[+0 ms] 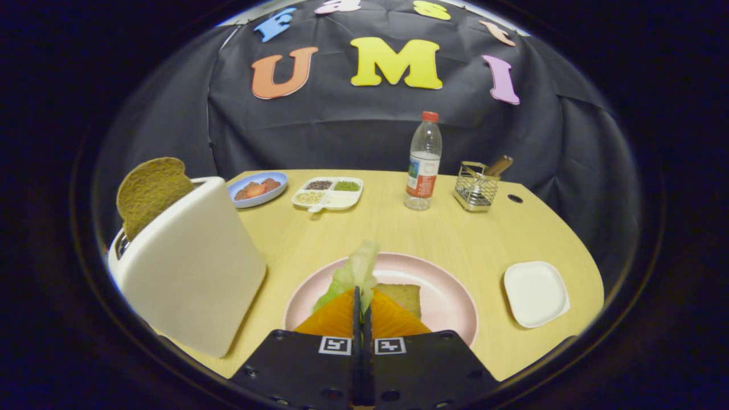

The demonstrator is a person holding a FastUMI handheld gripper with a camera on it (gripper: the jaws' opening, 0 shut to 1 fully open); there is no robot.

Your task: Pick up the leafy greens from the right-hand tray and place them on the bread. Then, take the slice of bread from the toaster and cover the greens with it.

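Gripper (361, 302) clamped on lettuce leaf (356, 272) over bread slice (405, 298) (pink plate (450, 296)), toaster (188, 267) left.

Pale leafy greens (356, 273) pinched upright above brown bread (405, 298) on plate.

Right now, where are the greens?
Pinched in the shut hand-held gripper, the greens stick out over the pink plate, beside the bread.

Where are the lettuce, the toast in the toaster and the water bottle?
Lettuce (356, 273), gripper view, its pale upper leaf, pinched between the jaws.
Toast (151, 191), gripper view, its brown face above the toaster.
Water bottle (424, 165), gripper view, its label.
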